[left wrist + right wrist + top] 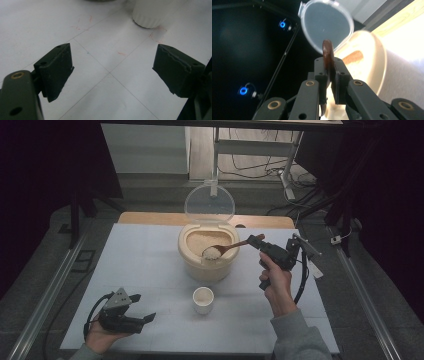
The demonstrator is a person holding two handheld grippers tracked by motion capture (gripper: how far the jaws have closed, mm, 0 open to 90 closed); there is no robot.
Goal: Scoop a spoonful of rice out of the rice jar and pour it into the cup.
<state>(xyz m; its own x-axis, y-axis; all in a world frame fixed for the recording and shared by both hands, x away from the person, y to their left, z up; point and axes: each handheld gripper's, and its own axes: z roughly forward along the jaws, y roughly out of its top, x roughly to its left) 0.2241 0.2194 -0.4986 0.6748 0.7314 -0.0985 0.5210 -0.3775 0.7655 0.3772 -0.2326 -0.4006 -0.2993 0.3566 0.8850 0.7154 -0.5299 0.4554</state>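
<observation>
Table (pixel 150 270) | right tongs (pixel 331 75) clench spoon (pixel 225 249) — handle hidden | left tongs (pixel 112 72) released

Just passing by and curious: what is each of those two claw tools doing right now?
Left gripper: open, holding nothing, low over the table.
Right gripper: shut on the wooden spoon, heaped with rice, over the rice container.

In the left gripper view the white cup (pixel 150 13) is cut off by the top edge, its rim unseen. In the right gripper view the wooden spoon (pixel 328 53) shows edge-on, its bowl hidden, and the rice container (pixel 372 65) is overexposed and blurred.
</observation>
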